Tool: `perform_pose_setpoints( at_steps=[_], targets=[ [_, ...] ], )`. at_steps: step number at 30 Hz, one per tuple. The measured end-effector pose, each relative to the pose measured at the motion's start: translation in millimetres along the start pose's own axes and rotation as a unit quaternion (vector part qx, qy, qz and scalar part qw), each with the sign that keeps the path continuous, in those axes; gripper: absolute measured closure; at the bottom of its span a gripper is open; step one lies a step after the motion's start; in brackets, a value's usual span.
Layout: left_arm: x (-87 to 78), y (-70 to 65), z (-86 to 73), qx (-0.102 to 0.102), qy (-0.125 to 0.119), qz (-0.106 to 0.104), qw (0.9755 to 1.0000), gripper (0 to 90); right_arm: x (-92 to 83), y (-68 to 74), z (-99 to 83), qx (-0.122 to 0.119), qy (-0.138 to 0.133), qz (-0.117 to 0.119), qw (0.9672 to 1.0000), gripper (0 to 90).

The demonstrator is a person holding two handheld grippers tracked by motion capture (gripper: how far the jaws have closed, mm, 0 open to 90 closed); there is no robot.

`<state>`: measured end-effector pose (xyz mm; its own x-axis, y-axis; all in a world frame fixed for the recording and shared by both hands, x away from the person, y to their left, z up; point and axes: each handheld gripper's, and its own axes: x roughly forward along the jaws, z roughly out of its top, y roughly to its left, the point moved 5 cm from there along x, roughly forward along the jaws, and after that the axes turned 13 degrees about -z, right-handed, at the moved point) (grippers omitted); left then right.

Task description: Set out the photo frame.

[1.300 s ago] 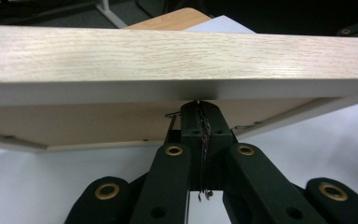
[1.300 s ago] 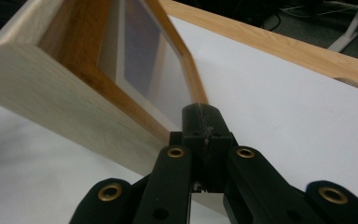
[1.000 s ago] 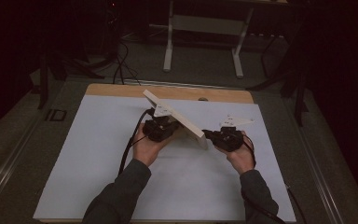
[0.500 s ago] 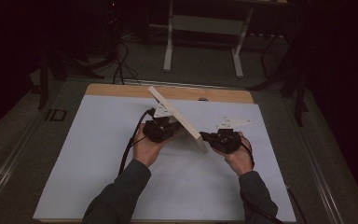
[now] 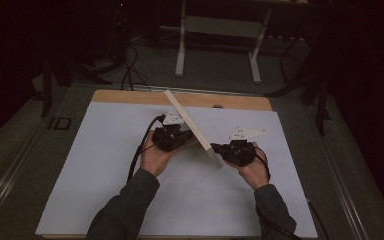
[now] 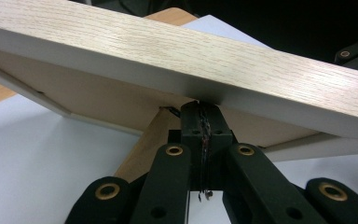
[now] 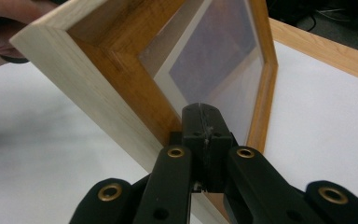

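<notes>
A: What's on the table (image 5: pixel 105 150) now?

B: A white sheet covers most of it, wood edge at the far side. Above the middle, a person holds a wooden picture frame (image 5: pixel 192 127) tilted on edge, between two handheld grippers.

A: Has it moved?

B: Yes. A second ago its top edge leaned further toward the left; now the frame stands steeper, nearly edge-on to the overhead camera, its low corner close to the sheet. Both hands have barely shifted, so this looks like a turn in place, probably tipping the frame over or standing it up.

A: And the grippers?

B: The left gripper (image 5: pixel 179 136) sits at the frame's back, jaws fully closed together, tips against the underside of the rail. The right gripper (image 5: pixel 219 149) is at the low corner, jaws also closed tight, tips against the inner front face. I can't tell if either pinches anything; they seem to prop the frame between them.
</notes>
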<state>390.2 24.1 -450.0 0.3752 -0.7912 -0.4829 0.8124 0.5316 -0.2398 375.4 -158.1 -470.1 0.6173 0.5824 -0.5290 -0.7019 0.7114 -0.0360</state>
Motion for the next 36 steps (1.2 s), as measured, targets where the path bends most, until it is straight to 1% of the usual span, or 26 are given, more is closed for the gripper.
perform_pose_setpoints(
  at_steps=[2, 7, 11, 14, 21, 25, 29, 33, 36],
  targets=[
    [-0.6, 1.3, -0.3, 0.003, 0.001, -0.008, 1.0, 90.0, -0.5, 1.0, 0.4, 0.0, 0.001, 0.002, 1.0, 89.9],
    [-0.9, 2.3, 0.2, 0.004, 0.003, -0.014, 0.9999, 90.0, -2.0, 3.5, 1.4, -0.005, -0.001, 0.004, 1.0, 89.9],
    [-1.2, 4.0, 0.7, 0.004, 0.004, -0.016, 0.9998, 90.0, -2.9, 6.5, 3.0, -0.011, -0.003, 0.011, 0.9999, 89.9],
    [-1.7, 5.0, 0.7, 0.005, 0.006, -0.019, 0.9998, 90.0, -3.1, 9.1, 3.9, -0.01, -0.006, 0.016, 0.9998, 89.9],
    [-2.4, 6.5, 1.0, 0.009, 0.01, -0.019, 0.9997, 90.0, -2.8, 14.1, 4.8, -0.015, -0.007, 0.021, 0.9996, 89.9],
    [-2.6, 7.0, 1.5, 0.009, 0.012, -0.019, 0.9997, 90.0, -2.5, 19.0, 6.3, -0.026, -0.007, 0.028, 0.9993, 89.9],
    [-3.0, 8.6, 1.9, 0.008, 0.012, -0.02, 0.9997, 90.0, -2.1, 22.8, 7.7, -0.031, -0.008, 0.033, 0.9989, 89.9],
    [-3.1, 9.8, 2.1, 0.005, 0.011, -0.022, 0.9997, 90.0, -2.3, 25.8, 9.1, -0.031, -0.011, 0.039, 0.9987, 89.9],
    [-3.1, 10.8, 1.5, 0.008, 0.013, -0.025, 0.9996, 90.0, -1.5, 27.0, 9.3, -0.028, -0.011, 0.041, 0.9987, 89.9]
  ],
)
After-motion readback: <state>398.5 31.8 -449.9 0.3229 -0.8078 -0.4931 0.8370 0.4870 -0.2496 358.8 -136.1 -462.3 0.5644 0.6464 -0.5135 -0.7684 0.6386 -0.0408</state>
